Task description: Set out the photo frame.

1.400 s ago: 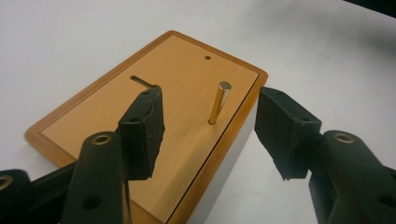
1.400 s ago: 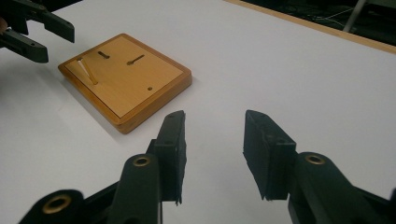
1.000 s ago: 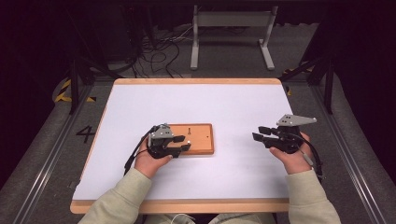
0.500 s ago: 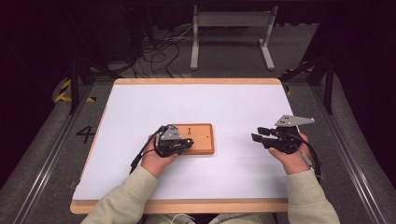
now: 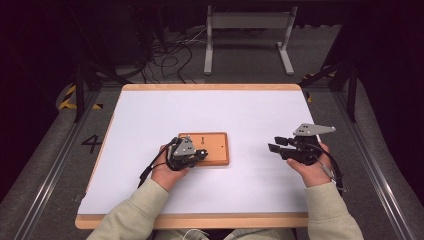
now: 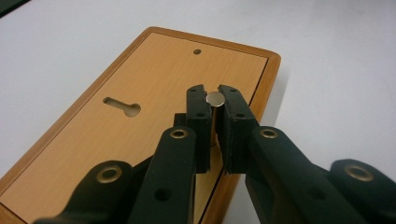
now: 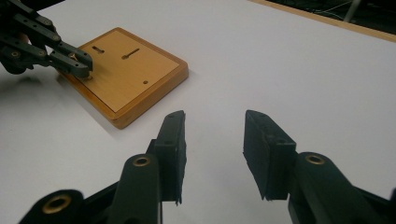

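Observation:
A flat wooden board (image 5: 212,148) with a keyhole slot (image 6: 122,107) and a small hole (image 6: 197,51) lies on the white table top (image 5: 210,115). A short metal pin (image 6: 214,100) stands on the board near its edge. My left gripper (image 6: 214,95) has just been closing and is now shut on that pin, the pads pressing on both sides. In the high view the left gripper (image 5: 200,155) sits over the board's left end. My right gripper (image 5: 275,144) hovers open to the right of the board (image 7: 126,74), nothing between its fingers (image 7: 173,140).
The white top has a wooden rim (image 5: 200,220). Beyond the table's far edge are cables (image 5: 165,50) and a metal stand (image 5: 247,30) on the floor. A metal rail (image 5: 380,165) runs along the right side.
The left gripper's jaws have closed around the metal pin on the board and its hand has shifted slightly. The right gripper has stayed where it was, still open.

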